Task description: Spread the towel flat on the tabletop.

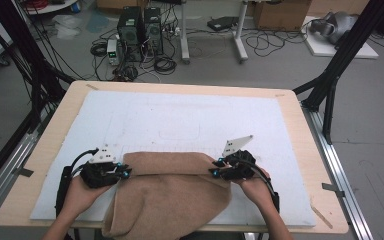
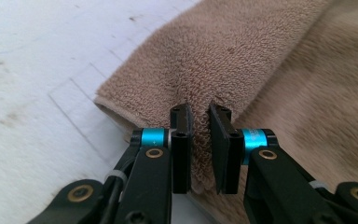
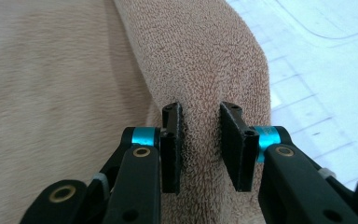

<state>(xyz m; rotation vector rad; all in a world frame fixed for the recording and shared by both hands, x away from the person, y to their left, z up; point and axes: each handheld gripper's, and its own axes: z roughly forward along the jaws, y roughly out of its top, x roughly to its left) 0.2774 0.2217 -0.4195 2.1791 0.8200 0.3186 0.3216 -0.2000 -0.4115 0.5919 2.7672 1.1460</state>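
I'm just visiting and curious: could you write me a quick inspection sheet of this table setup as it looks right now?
Surface: wooden table covered by a white mat with faint drawn outlines.
Job's things: tan towel, folded, its near part hanging over the table's front edge.
Clutter: nothing seen.
Grippers: left gripper pinches the towel's fold at its left end; right gripper pinches the fold at its right end.
Cables: black cable trails from the left gripper.
Surroundings: computer towers, floor wiring, cardboard boxes.
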